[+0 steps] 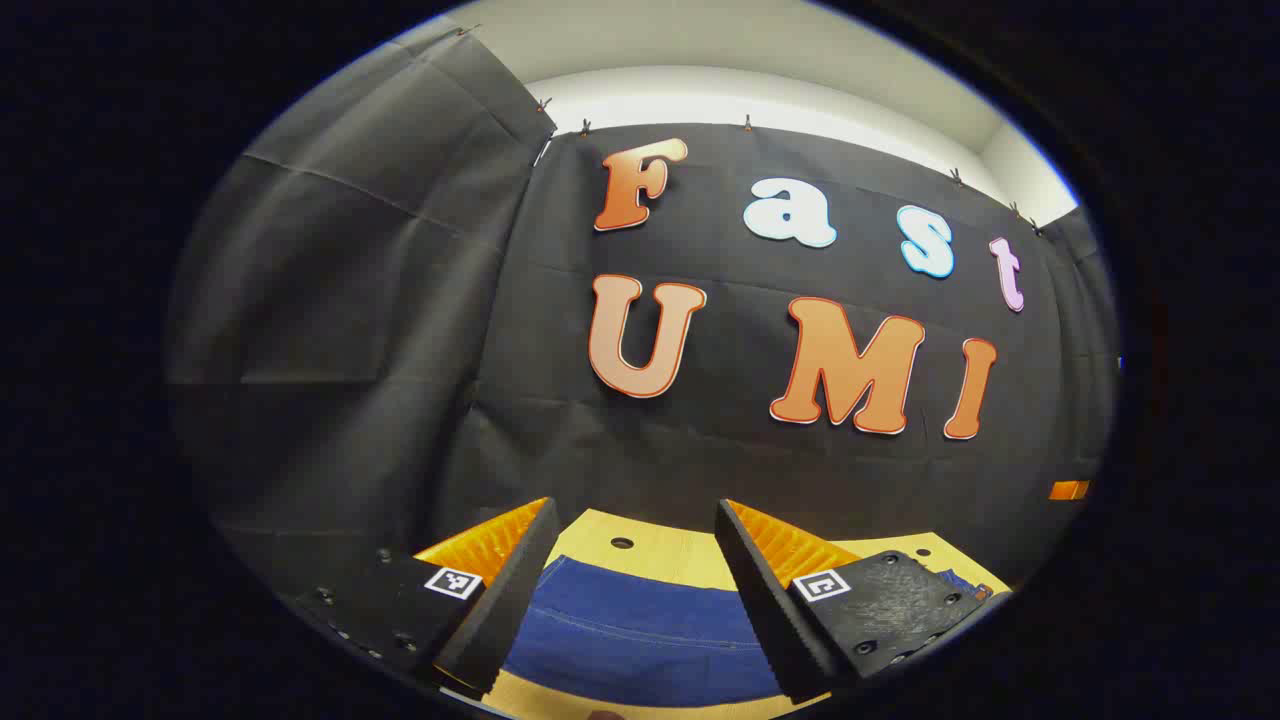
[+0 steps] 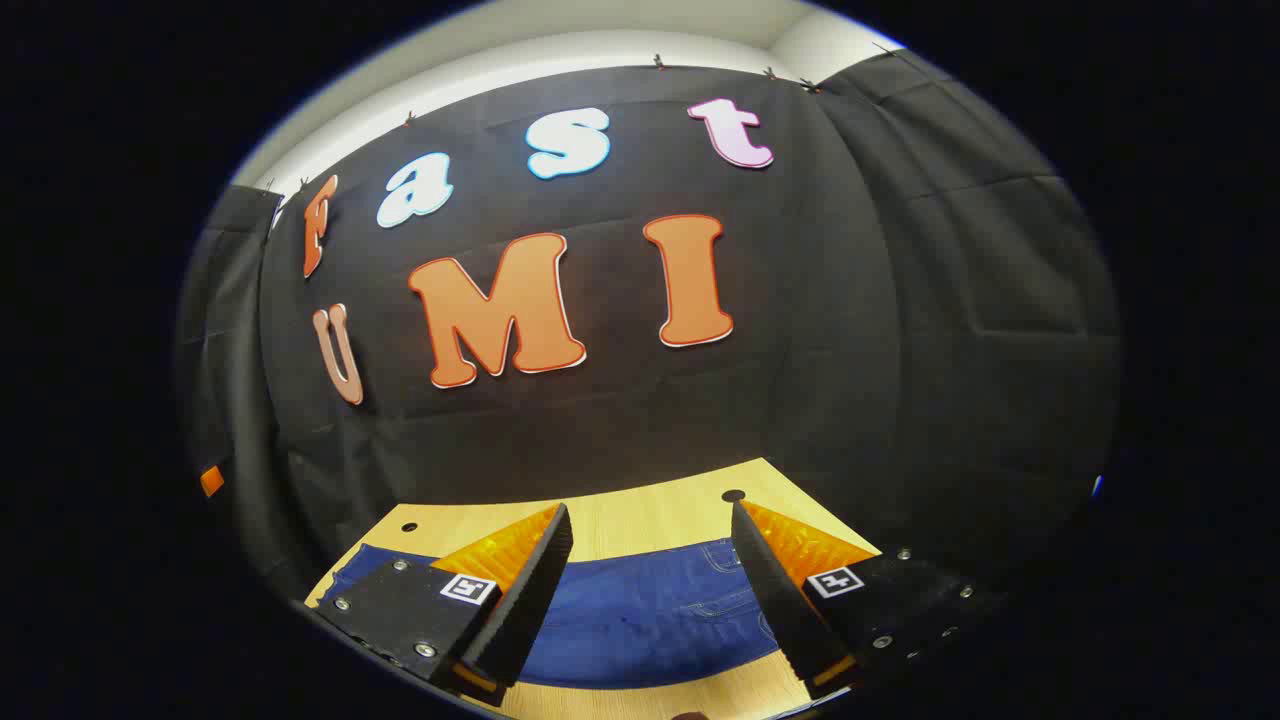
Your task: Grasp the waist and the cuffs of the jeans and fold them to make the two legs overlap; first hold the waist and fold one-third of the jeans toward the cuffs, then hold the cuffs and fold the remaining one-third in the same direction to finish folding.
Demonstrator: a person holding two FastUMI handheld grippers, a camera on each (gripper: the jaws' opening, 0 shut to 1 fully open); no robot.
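Two grippers up, both held above the table and pitched toward the booth wall, fingers spread wide with nothing between them. My left gripper looks down on a band of the jeans lying flat on the wooden table; a curved seam runs across the denim there, so I take this end for a leg or the seat, though I cannot say which. My right gripper sees the jeans too, with pocket stitching just inside its right finger, so the waist end likely lies on my right side. Denim sits below and ahead of both tools, spanning the gap between each pair of fingers, with bare table beyond it toward the wall. Long axis appears to run side to side across my front. Neither tool touches cloth yet. Next I judge both must drop to the near edge, right hand toward the waist, left toward the cuffs.
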